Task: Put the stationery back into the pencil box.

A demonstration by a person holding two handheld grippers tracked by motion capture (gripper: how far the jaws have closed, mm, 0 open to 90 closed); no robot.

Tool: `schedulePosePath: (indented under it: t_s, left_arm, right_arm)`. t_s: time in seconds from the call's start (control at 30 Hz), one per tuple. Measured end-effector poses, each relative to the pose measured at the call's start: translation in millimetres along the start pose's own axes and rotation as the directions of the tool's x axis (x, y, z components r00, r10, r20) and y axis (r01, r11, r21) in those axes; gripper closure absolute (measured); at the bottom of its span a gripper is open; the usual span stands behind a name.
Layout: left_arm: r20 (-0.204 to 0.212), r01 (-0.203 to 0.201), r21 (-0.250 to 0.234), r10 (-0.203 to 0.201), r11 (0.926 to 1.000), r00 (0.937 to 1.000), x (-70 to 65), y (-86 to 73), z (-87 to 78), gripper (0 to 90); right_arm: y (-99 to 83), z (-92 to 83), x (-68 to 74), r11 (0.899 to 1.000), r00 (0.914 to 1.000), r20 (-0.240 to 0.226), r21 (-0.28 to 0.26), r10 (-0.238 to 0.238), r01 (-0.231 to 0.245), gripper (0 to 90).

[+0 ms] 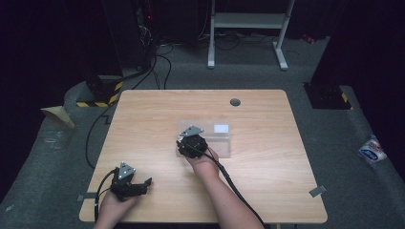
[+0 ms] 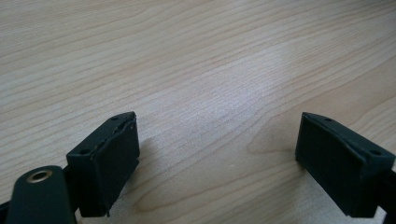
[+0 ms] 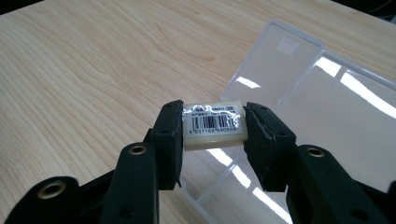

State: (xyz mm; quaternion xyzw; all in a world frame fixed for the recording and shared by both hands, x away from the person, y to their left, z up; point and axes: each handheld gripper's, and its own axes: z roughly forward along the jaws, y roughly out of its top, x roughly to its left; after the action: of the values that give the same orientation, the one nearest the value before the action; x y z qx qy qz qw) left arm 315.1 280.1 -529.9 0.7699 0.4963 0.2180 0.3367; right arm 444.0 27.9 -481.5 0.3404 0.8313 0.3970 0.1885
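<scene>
Our right tongs (image 3: 214, 128) clamp a barcoded eraser (image 3: 215, 125) over the clear open case (image 3: 327, 107) mid-surface; left tongs (image 2: 217, 158) rest wide by the near-left corner; next, seemingly, lowering it inside.

There is one wooden table (image 1: 143, 191), with one round dark hole (image 1: 235, 102) near its far edge. Two hand-held grippers are over it: one left gripper (image 1: 143, 183) and one right gripper (image 1: 184, 142), each with two black jaws and one grey three-cornered plate. One clear plastic case (image 1: 224, 138) lies on the table, open into two flat halves, with one white label (image 1: 221, 128). One small wrapped block (image 3: 215, 125), perhaps an eraser, bears one barcode. On the floor lies one white packet (image 1: 371, 150). One white frame (image 1: 248, 28) stands beyond.
</scene>
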Motion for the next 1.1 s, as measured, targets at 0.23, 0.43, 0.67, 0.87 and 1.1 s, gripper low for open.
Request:
schedulePosePath:
  t_s: [0.23, 0.43, 0.67, 0.87, 1.1]
  left_arm:
    - [0.001, 0.001, -0.001, -0.001, 1.0, 1.0, 0.0, 0.0, 0.0, 13.6]
    - [0.001, 0.001, -0.001, -0.001, 1.0, 1.0, 0.0, 0.0, 0.0, 13.7]
    - [0.001, -0.003, -0.001, 0.003, 1.0, 1.0, 0.3, 0.0, 0.1, 13.7]
    - [0.003, -0.001, 0.0, 0.001, 1.0, 1.0, 0.3, 0.1, 0.1, 13.7]
    - [0.004, -0.001, 0.0, 0.001, 1.0, 1.0, 0.3, 0.0, 0.1, 13.6]
  right_arm:
    - [-3.6, 10.5, -0.9, 0.999, 1.0, -0.008, 0.032, -0.004, 0.004, 58.2]
    - [-5.9, 15.1, 3.8, 0.999, 0.9997, -0.01, 0.035, -0.022, 0.022, 58.1]
    - [1.1, 20.2, 2.0, 0.998, 0.9995, -0.006, 0.051, -0.032, 0.033, 58.1]
    - [2.2, 21.8, 1.1, 0.996, 0.9983, -0.013, 0.064, -0.057, 0.058, 58.1]
    - [-2.4, 24.7, -1.5, 0.994, 0.9983, -0.004, 0.09, -0.058, 0.058, 58.0]
